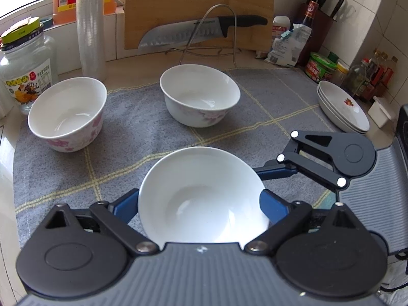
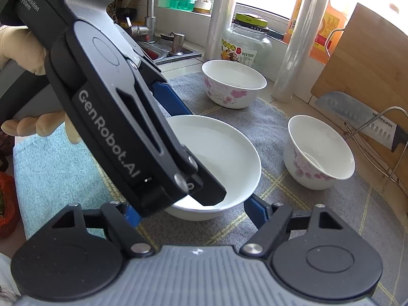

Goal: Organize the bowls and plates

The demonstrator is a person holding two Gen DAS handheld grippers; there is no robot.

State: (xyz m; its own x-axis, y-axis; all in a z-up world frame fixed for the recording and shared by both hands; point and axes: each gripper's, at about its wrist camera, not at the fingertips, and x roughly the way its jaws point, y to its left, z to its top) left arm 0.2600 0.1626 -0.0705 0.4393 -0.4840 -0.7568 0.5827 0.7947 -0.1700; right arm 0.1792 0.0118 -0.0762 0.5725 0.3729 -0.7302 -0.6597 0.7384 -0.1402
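A plain white bowl rests on the grey cloth between the blue fingers of my left gripper, which is spread wide around its sides. My right gripper is also open around the same bowl from another side; it shows in the left wrist view at the right. Two flowered bowls stand apart on the cloth, one at the left and one in the middle. A stack of plates sits at the right.
A cutting board with a knife on a wire rack leans behind. A glass jar, a film roll, bottles and a knife block line the back. A sink lies at the left.
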